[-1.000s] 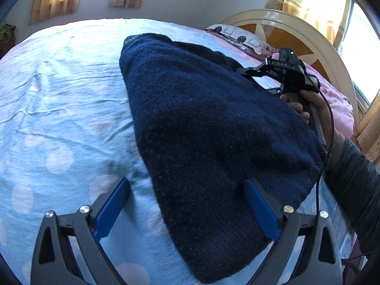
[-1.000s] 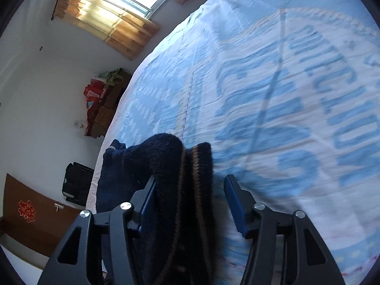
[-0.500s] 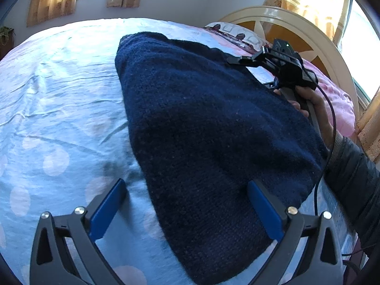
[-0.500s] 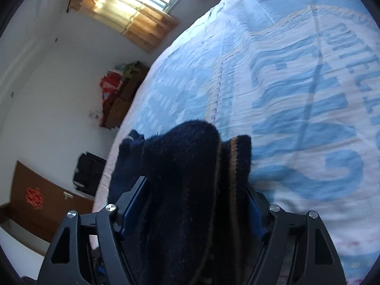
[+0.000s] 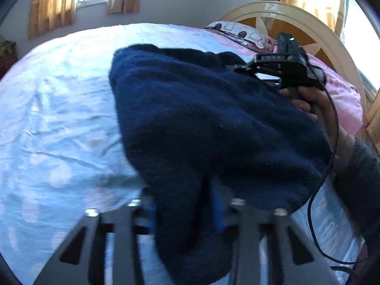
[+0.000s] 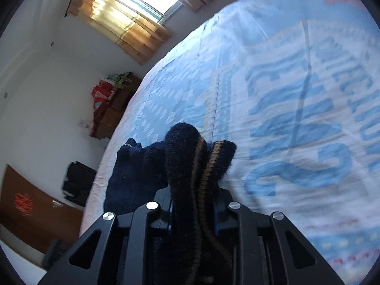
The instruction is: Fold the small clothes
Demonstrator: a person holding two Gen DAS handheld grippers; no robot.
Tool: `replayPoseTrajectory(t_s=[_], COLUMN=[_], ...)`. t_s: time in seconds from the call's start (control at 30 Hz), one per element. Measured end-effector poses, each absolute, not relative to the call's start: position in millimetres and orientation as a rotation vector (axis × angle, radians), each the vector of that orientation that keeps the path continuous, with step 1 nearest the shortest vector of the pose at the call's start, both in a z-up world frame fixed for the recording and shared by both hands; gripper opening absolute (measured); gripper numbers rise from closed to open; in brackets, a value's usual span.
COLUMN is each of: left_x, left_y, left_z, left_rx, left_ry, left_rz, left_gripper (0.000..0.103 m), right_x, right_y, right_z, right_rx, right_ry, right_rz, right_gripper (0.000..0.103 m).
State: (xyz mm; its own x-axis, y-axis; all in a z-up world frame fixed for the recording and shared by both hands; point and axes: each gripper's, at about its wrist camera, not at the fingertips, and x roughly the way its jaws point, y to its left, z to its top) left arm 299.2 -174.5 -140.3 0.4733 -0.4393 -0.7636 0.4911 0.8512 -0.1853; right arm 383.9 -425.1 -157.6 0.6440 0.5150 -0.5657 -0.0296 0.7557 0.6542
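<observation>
Dark navy knitted garment [image 5: 213, 123] (brown stripes along one edge) lying on the blue bedsheet [image 5: 59, 118], newly clamped by left gripper [image 5: 182, 211] and right gripper [image 6: 193, 204].

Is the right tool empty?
No, the right tool is pinching the dark blue sweater's brown-striped edge between its fingers.

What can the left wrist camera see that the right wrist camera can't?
Only the left wrist view shows the headboard, the pink pillow, and the person's hand holding the right tool. Only the right wrist view shows the sweater's brown-striped edge and the red bags by the wall. Both show the navy sweater, pinched by each tool, the blue bedsheet and curtained windows.
</observation>
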Motion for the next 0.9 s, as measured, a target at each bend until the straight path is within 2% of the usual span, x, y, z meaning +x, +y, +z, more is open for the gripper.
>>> replayPoseTrajectory(t_s=[0.07, 0.17, 0.43, 0.9], left_x=[297.5, 290.1, 274.4, 258.7], left_y=[-170.1, -170.0, -147.1, -63.9], left_z=[-133.9, -124.2, -97.0, -77.5], left_rx=[0.066, 0.122, 0.115, 0.082], left_ry=[0.905, 0.873, 0.814, 0.779], left_rz=[-0.569, -0.558, -0.575, -0.460], left_gripper=[0.022, 0.020, 0.019, 0.019], right_x=[377.9, 372.6, 366.3, 381.7], right_y=[-422.7, -416.8, -376.2, -274.4], right_z=[-149.6, -133.1, -97.4, -91.7], right_rx=[0.641, 0.628, 0.574, 0.588], right_ry=[0.811, 0.793, 0.760, 0.786], right_rz=[0.316, 0.300, 0.303, 0.419], right_gripper=[0.023, 0.022, 0.022, 0.022])
